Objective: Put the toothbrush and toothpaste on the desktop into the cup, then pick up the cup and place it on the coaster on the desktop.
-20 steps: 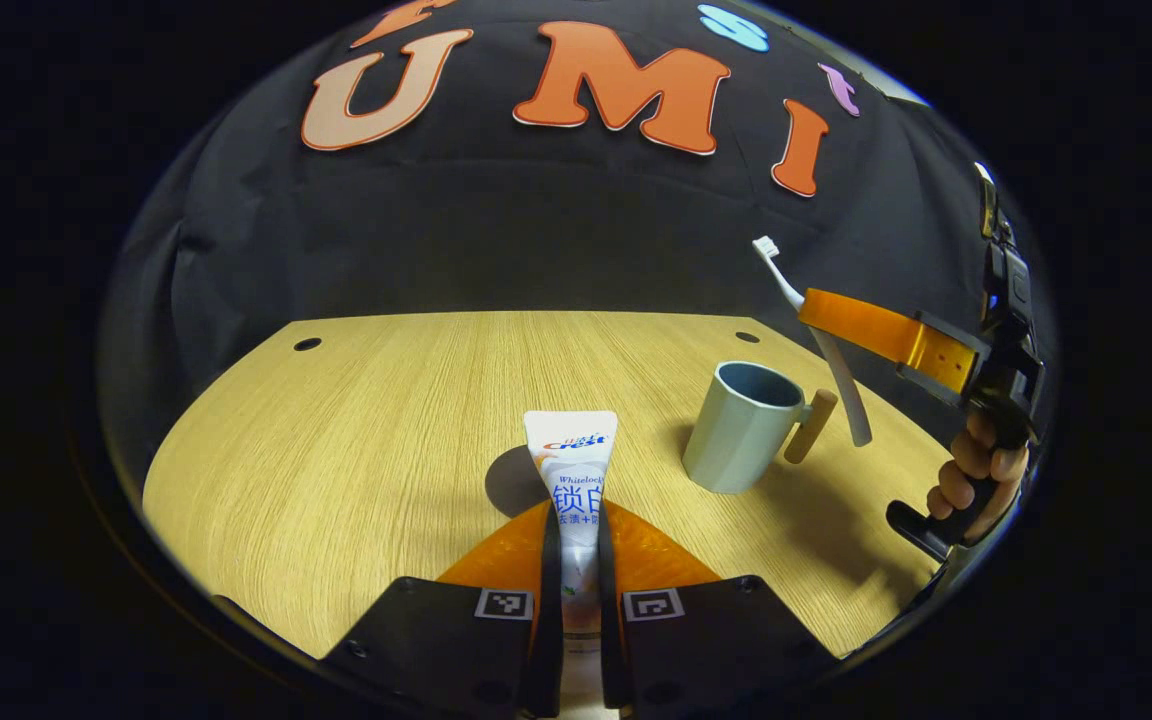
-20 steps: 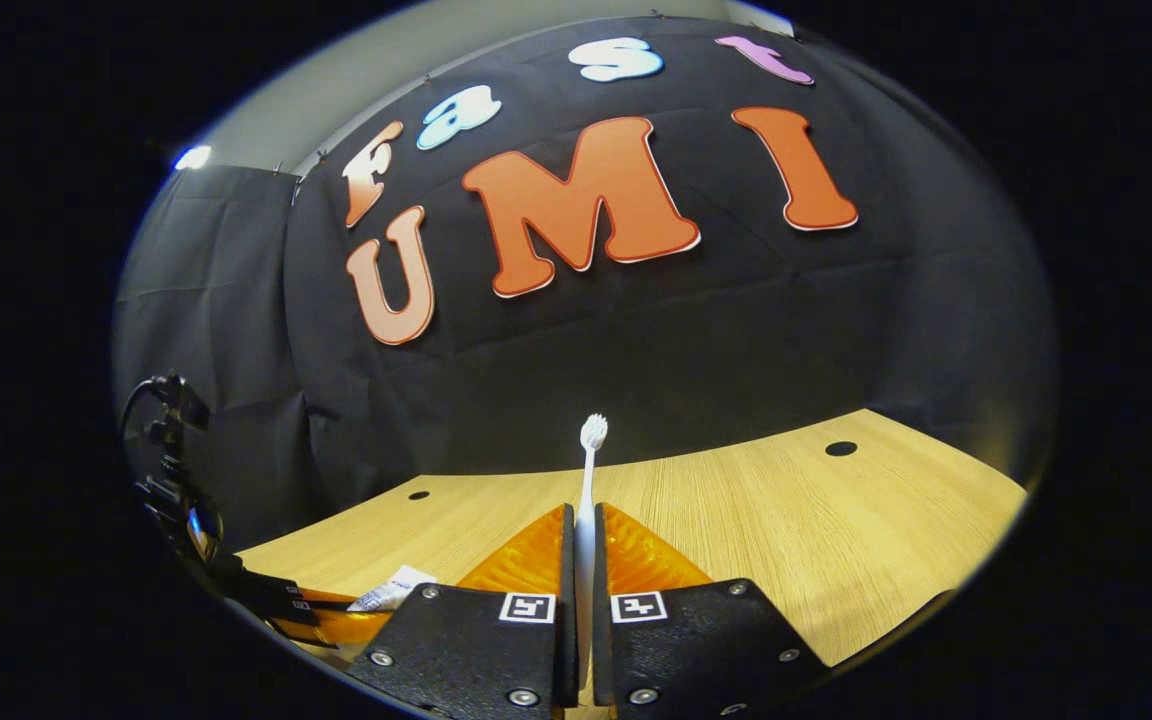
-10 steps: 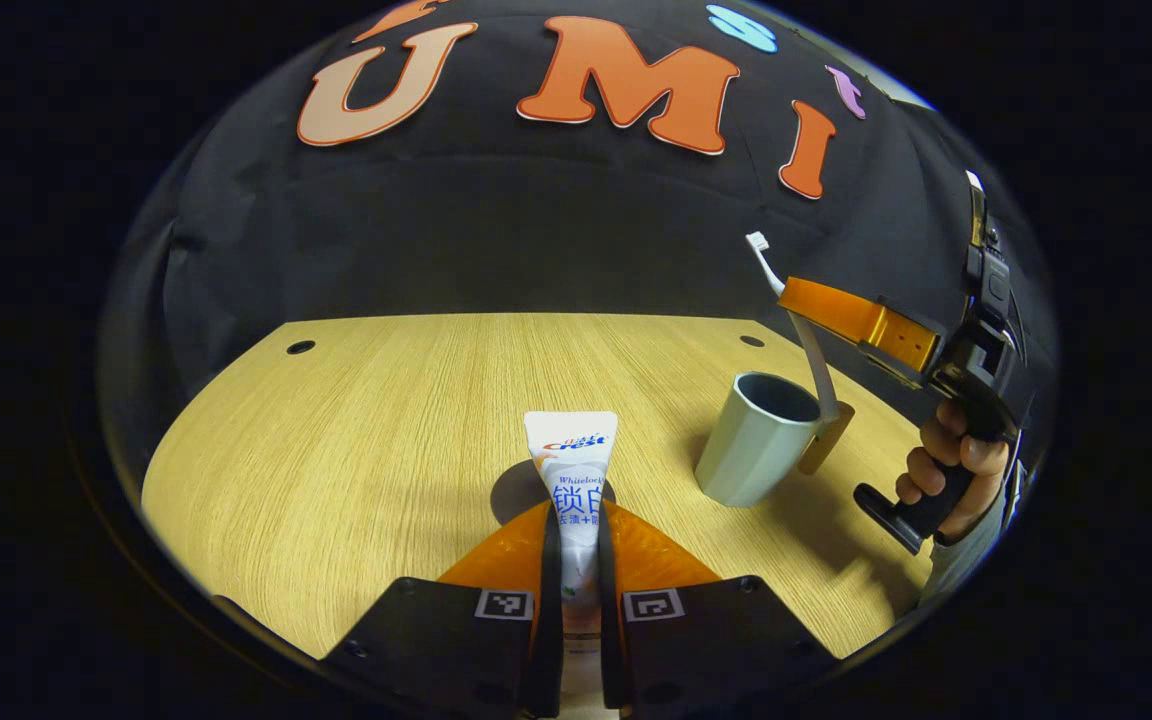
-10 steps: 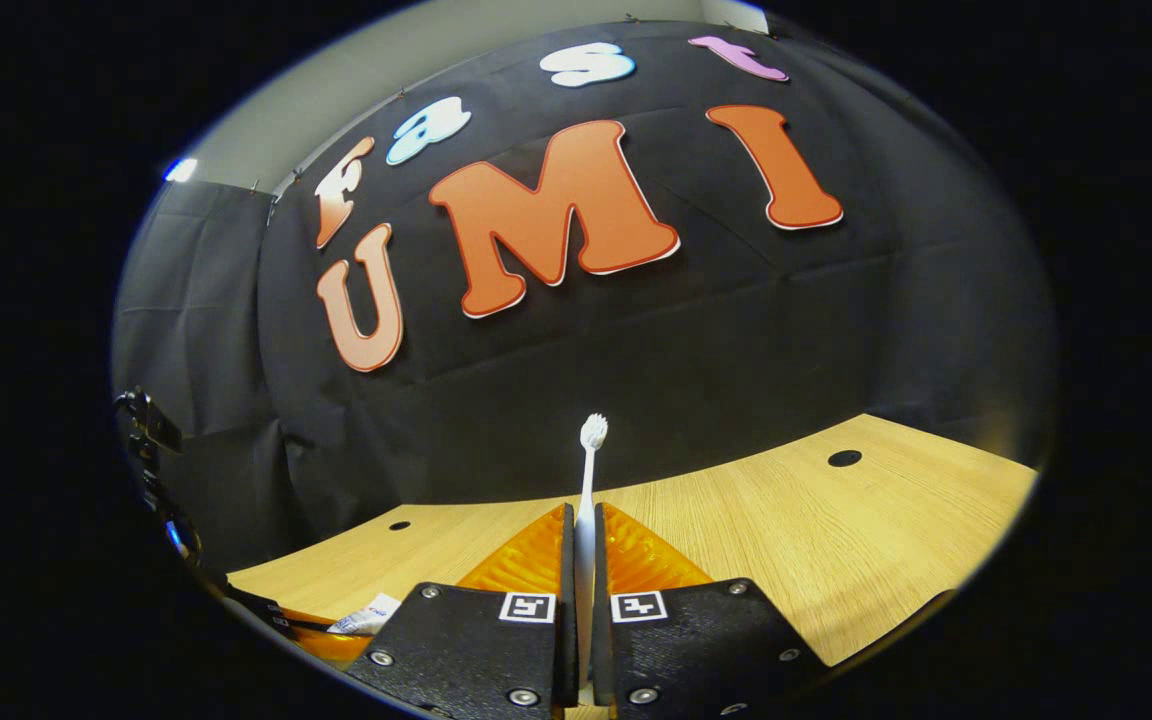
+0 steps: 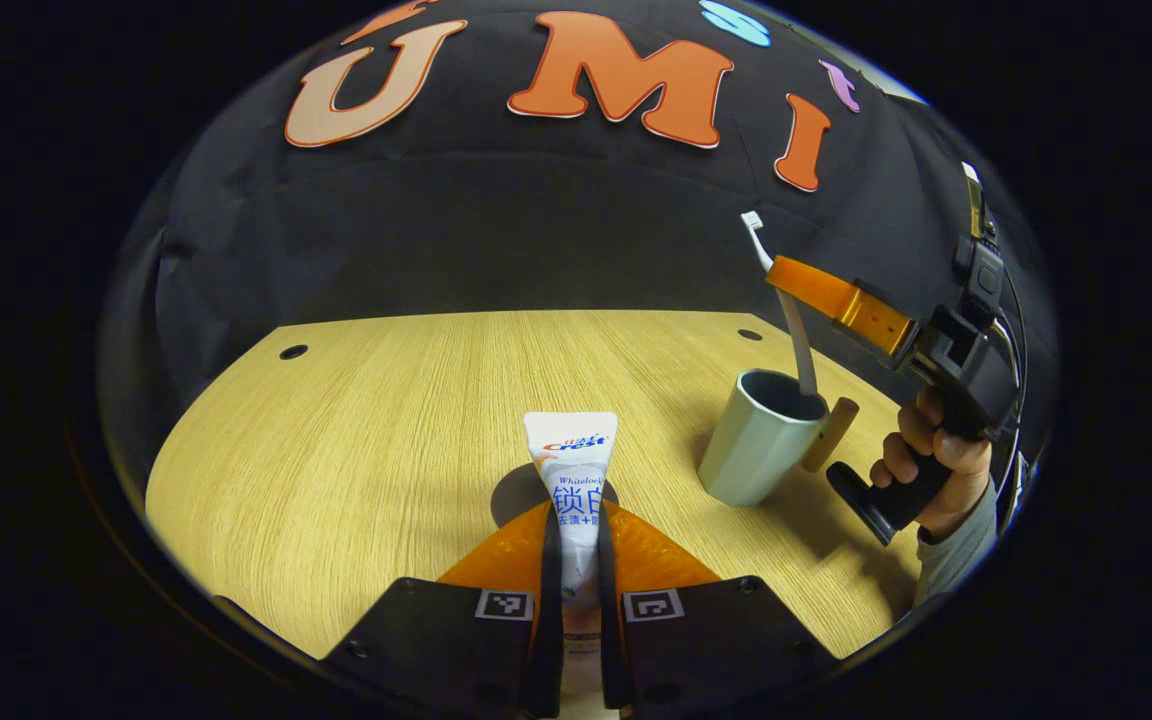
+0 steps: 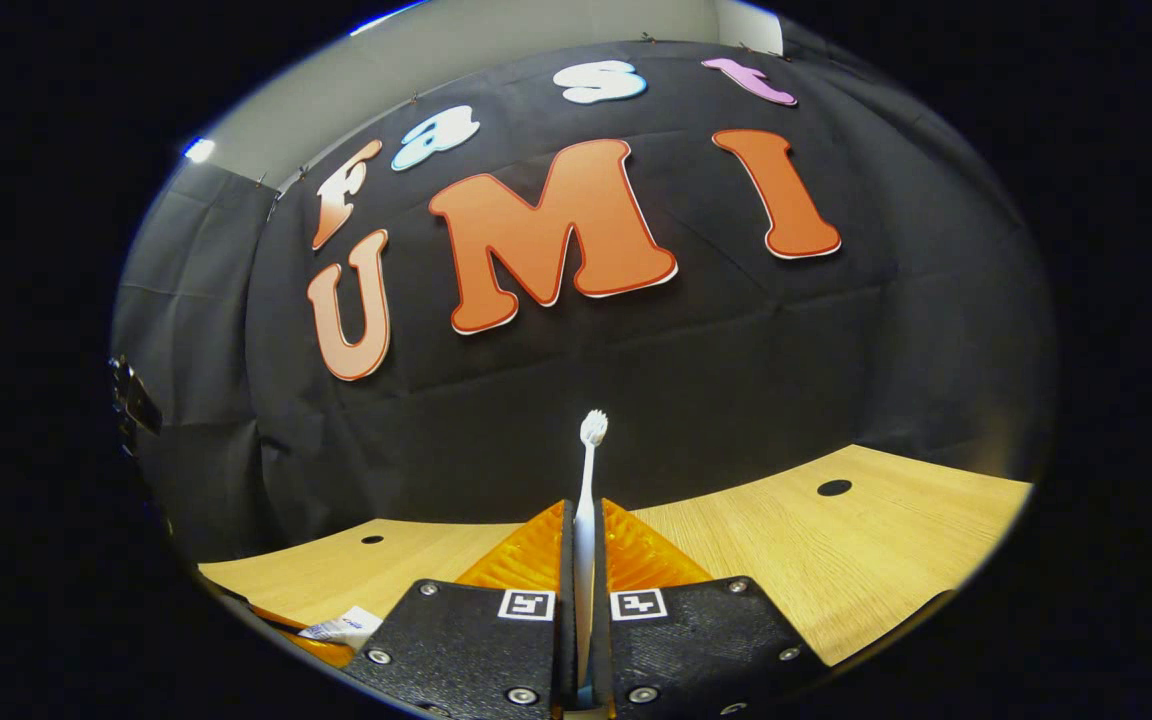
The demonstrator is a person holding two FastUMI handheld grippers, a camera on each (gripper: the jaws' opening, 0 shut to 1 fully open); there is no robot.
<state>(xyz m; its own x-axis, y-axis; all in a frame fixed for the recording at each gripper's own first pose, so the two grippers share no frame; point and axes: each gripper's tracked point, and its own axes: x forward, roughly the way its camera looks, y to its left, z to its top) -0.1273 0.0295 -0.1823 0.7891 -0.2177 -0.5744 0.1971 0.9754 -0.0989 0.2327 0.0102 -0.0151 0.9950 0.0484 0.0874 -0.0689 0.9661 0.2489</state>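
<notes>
Your left gripper (image 5: pixel 576 545) clamps the white toothpaste tube (image 5: pixel 570 470) above the wooden desktop (image 5: pixel 376 420). The left gripper view shows your right gripper (image 6: pixel 584 560) clasping the white toothbrush (image 5: pixel 781 300), handle end inside the grey-green cup (image 5: pixel 761 440).

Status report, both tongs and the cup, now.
Left tongs shut on toothpaste. Right tongs shut on toothbrush, handle end inside cup. Nothing in the way.

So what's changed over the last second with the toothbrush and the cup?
The right gripper carried the toothbrush from beside the cup to over it and lowered its handle end into the opening. It has not let go. The left gripper stays shut on the toothpaste, and the cup has not moved on the desk.
</notes>
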